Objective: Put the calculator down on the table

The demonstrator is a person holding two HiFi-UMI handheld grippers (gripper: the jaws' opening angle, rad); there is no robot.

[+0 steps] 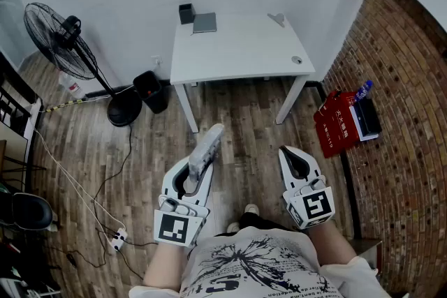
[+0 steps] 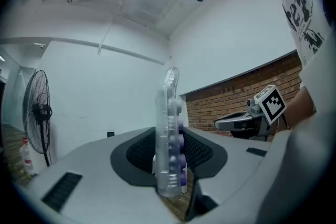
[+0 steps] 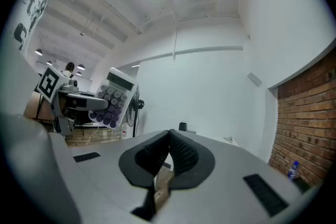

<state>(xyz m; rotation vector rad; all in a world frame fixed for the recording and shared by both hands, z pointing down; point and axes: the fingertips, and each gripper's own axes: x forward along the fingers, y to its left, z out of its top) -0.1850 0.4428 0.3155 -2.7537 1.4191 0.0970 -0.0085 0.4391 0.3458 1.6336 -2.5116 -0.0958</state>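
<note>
Clear plastic, slab-shaped, the calculator (image 1: 209, 144) juts forward from the left gripper (image 1: 199, 171) in the head view. It hangs over the wood-plank floor, well short of the white table (image 1: 237, 56). The carry is the step in hand. The next move calls for an approach to the tabletop, then a level lowering. The right gripper (image 1: 297, 162) rides beside it.

In the left gripper view, ribbed dark pads (image 2: 139, 152) clamp the calculator edge-on, its round purple keys facing right.

In the right gripper view, the jaws meet on nothing. The small dark cup (image 3: 182, 126) on the table is probably a pen holder.
</note>
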